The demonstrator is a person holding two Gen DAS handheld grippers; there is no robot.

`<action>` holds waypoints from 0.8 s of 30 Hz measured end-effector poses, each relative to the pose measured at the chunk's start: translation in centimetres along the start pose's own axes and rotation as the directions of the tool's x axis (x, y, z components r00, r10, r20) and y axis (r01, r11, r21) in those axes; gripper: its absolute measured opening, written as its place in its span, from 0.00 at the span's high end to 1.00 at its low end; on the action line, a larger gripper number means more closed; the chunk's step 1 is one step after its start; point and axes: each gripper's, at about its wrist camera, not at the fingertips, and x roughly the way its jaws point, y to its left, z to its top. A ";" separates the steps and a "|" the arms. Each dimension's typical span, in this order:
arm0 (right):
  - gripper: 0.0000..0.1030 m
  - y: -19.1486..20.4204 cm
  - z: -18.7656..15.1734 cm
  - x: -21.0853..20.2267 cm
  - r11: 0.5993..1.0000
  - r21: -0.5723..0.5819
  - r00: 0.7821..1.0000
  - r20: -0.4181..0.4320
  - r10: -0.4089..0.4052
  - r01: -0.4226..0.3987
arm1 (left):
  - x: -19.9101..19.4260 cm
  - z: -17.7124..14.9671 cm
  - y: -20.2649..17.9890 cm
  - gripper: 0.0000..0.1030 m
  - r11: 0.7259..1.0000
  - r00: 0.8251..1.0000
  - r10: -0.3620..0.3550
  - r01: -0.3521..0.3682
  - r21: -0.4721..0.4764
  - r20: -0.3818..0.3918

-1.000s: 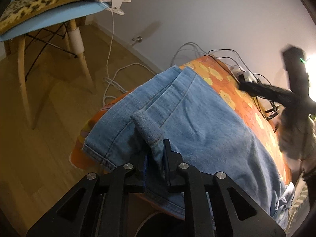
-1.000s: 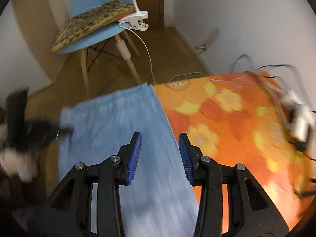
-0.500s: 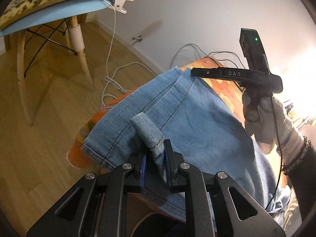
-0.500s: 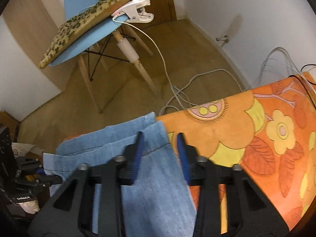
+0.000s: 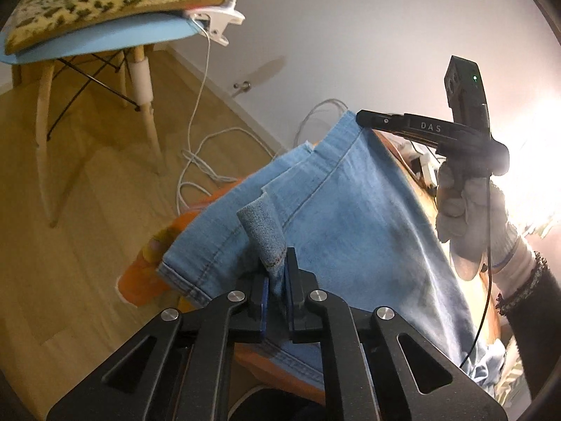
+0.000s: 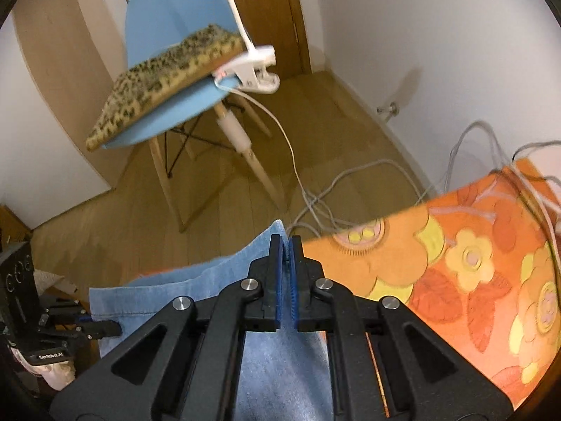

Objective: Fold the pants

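Observation:
Light blue denim pants [image 5: 350,217] lie on an orange flowered table cover [image 6: 455,266], their hem ends at the table's edge. My left gripper [image 5: 277,280] is shut on the near hem corner, which sticks up between its fingers. My right gripper [image 6: 286,256] is shut on the far hem corner of the pants [image 6: 217,280] and holds it raised off the table. In the left wrist view the right gripper [image 5: 361,119] pinches that far corner. In the right wrist view the left gripper [image 6: 105,329] shows at the lower left edge of the denim.
A blue chair [image 6: 182,21] with a leopard cushion [image 5: 105,3] and a white clip lamp [image 6: 252,66] stands on the wooden floor beyond the table. White cables [image 6: 333,189] lie on the floor by the wall. More cables [image 6: 540,189] lie on the table's far right.
My right gripper moved to the far hem corner, closed on it and lifted it. My left gripper kept its hold on the near corner and rose slightly.

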 end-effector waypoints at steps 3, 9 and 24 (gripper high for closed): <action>0.96 0.7 0.9 0.3 1.000 -0.026 1.000 -0.004 -0.016 0.016 | 0.0 0.3 0.5 0.94 1.000 1.000 0.014 -0.013 -0.010 0.009; 0.96 1.9 0.8 3.6 0.997 -0.062 0.998 -0.045 -0.051 0.048 | 0.7 -0.2 1.8 0.94 0.999 0.999 0.033 -0.033 -0.032 -0.019; 0.80 0.5 0.4 1.7 0.993 0.071 0.994 -0.058 -0.088 0.093 | 0.7 -0.6 2.2 0.84 0.992 0.992 0.122 -0.121 0.027 -0.034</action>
